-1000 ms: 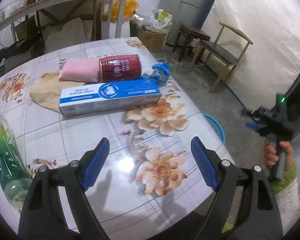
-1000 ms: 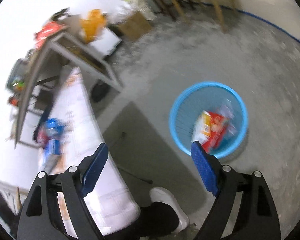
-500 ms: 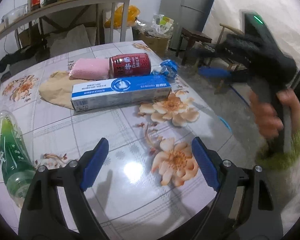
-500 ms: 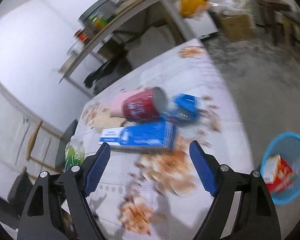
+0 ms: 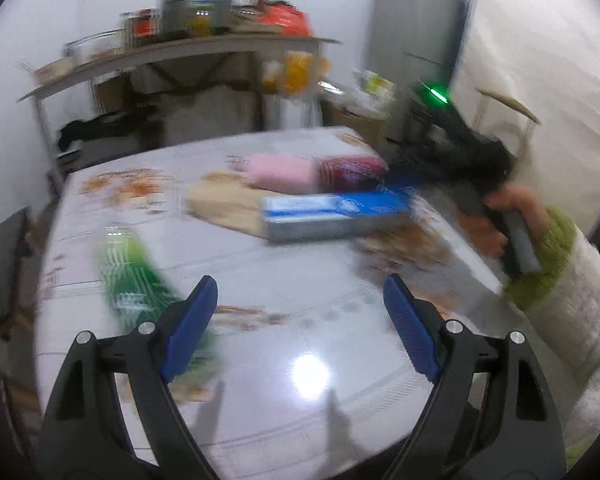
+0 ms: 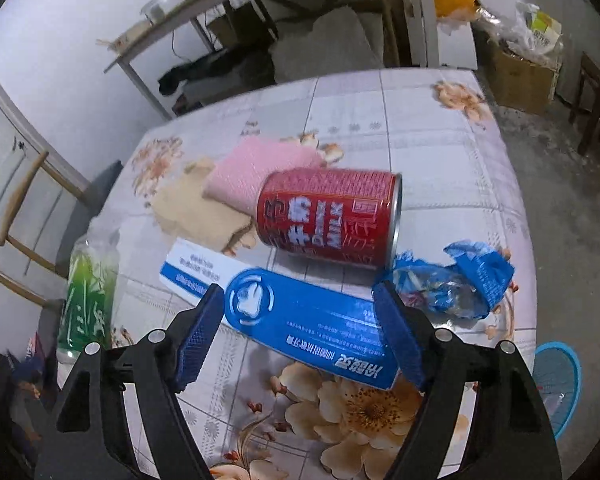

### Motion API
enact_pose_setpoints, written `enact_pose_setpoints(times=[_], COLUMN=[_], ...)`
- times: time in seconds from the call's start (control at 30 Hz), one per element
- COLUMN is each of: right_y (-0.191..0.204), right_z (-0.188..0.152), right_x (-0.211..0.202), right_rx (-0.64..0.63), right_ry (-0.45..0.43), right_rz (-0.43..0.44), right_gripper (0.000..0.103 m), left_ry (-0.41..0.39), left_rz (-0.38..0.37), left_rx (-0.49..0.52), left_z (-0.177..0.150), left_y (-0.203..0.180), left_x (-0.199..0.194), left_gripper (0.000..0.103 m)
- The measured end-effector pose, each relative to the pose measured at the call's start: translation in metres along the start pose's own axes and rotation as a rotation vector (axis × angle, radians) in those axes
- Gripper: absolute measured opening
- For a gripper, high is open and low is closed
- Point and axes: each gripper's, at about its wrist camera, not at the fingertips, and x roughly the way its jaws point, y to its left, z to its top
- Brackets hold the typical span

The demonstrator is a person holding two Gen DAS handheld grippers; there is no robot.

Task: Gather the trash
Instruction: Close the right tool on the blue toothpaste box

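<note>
While the right gripper (image 6: 300, 332) hung spread over the blue toothpaste box (image 6: 300, 320), its empty jaws were closing; the left gripper (image 5: 300, 320) was released. The red milk can (image 6: 328, 216) beyond the fingertips, the crumpled blue wrapper (image 6: 456, 280) beside the right finger, and the green bottle (image 6: 86, 296) left of them remained uncollected. The blue basket (image 6: 560, 384) waited lower right.

R gripper (image 6: 300, 320) w/ jaws wide, hovering over blue box (image 6: 300, 320) on floral tabletop (image 6: 440, 140); red can (image 6: 328, 216) lying beside it, blue wrapper (image 6: 460, 280) nr right edge.
</note>
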Motion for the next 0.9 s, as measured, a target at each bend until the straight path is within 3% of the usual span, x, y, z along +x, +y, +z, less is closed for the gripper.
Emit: enact_pose_setpoints(times=[0.17,0.3,0.5,0.67,0.9], right_y=[0.012,0.021,0.045,0.067,0.062], right_z=[-0.010,-0.006,0.010,0.020,0.021], right_x=[0.002,0.004,0.016,0.036,0.050], right_rx=[-0.035,-0.057,-0.157,-0.273,-0.254], right_ry=[0.041,0.038,0.018,0.052,0.104], right_rz=[0.006,-0.008,-0.020,-0.056,-0.027], right_gripper=[0.076,0.076,0.076,0.076,0.077], left_ry=[-0.013,-0.014,-0.012,0.010,0.013], left_rz=[0.072,0.050,-0.052,-0.125,-0.166], left_rx=[-0.149,-0.226,-0.188,-0.159,-0.121], left_z=[0.004,0.002,-0.006,-0.014,-0.020], left_y=[0.056,0.077,0.057,0.037,0.025], left_x=[-0.007,-0.007,-0.005,0.001,0.000], left_gripper=[0.081,0.081,0.081,0.081,0.081])
